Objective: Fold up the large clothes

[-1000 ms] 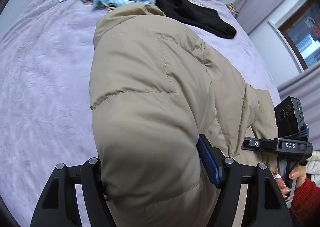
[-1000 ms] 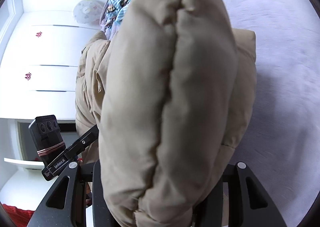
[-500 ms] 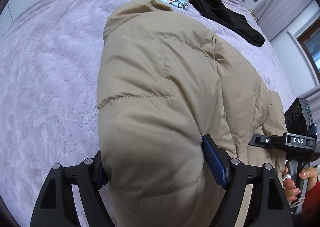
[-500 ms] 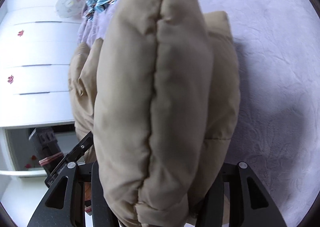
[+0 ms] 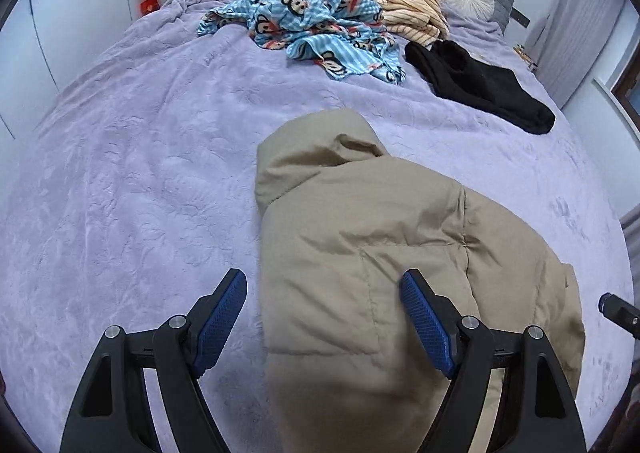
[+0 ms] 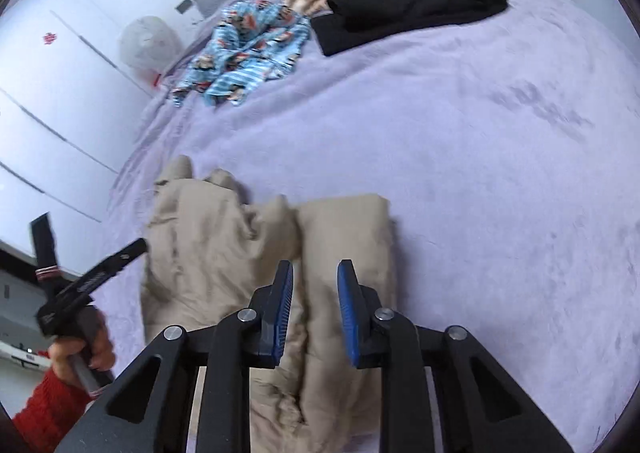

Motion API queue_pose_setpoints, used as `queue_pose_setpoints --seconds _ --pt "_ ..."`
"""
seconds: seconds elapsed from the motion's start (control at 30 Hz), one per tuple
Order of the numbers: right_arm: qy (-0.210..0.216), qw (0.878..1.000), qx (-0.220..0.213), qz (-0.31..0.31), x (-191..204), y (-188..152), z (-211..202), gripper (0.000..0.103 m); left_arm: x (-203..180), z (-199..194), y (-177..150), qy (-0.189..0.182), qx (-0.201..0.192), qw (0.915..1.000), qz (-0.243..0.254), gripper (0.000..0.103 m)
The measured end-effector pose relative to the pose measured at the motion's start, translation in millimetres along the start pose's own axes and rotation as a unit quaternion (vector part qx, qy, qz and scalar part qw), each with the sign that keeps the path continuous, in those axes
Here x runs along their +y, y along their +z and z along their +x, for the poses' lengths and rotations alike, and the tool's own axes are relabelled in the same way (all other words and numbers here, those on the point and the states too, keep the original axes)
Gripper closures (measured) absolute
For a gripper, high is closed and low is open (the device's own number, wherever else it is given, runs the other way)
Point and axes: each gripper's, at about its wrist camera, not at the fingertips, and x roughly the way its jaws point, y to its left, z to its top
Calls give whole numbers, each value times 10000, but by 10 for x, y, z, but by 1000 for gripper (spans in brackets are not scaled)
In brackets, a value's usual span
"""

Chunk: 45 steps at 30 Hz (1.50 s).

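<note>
Beige jacket (image 5: 400, 253) lies folded on the bed (image 5: 140, 173); left gripper (image 5: 324, 313) is open, right gripper (image 6: 314, 305) is closing, empty. Press folds flat gently.

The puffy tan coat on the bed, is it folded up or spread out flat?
Folded. The tan coat lies in a thick bundle on the purple blanket, doubled over itself, with no sleeves spread out. The right wrist view shows its stacked layers.

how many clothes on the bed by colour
beige puffer jacket: 1
blue monkey-print garment: 1
cream striped garment: 1
black garment: 1
total: 4
</note>
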Motion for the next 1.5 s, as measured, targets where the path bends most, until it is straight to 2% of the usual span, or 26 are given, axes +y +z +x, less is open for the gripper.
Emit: queue_pose_setpoints --seconds 0.07,0.1,0.17,0.2,0.23,0.3,0.33,0.43,0.63,0.93,1.1,1.27,1.5 --pt "187 9997 125 -124 211 81 220 78 -141 91 -24 2 57 9998 174 21" --pt "203 9996 171 -133 302 -164 263 78 -220 127 -35 30 66 9996 268 21" --pt "15 9995 306 -126 315 -158 502 78 -367 175 -66 130 83 9988 470 21" --pt "-206 9989 394 -124 244 -127 714 79 -424 190 -87 190 75 9982 559 21" --pt "-372 9980 501 -63 224 -161 750 80 -469 199 -113 208 76 9978 621 21" --pt "-494 9952 745 385 -89 -366 864 96 -544 222 -151 167 70 9970 759 21" --pt "-488 9937 805 607 -199 -382 972 99 -586 234 -177 151 60 9964 835 21" --pt "-426 9898 941 977 -404 -495 1002 103 -688 262 -242 237 18 9944 1033 21" --pt "-704 9901 1042 631 -275 -496 1064 103 -669 210 -230 280 130 9944 1007 21" --pt "-550 9902 1069 710 -250 -472 859 103 -569 -181 -311 338 168 9960 811 21" --pt "-447 9907 1091 680 -179 -552 631 102 -459 -445 -501 312 193 9973 630 21" --pt "-269 9910 1147 630 -52 -807 335 102 -377 -562 -816 396 416 9968 562 21" --pt "-217 9920 1158 460 162 -1148 -9 98 -301 -600 -1167 312 796 9960 272 21"
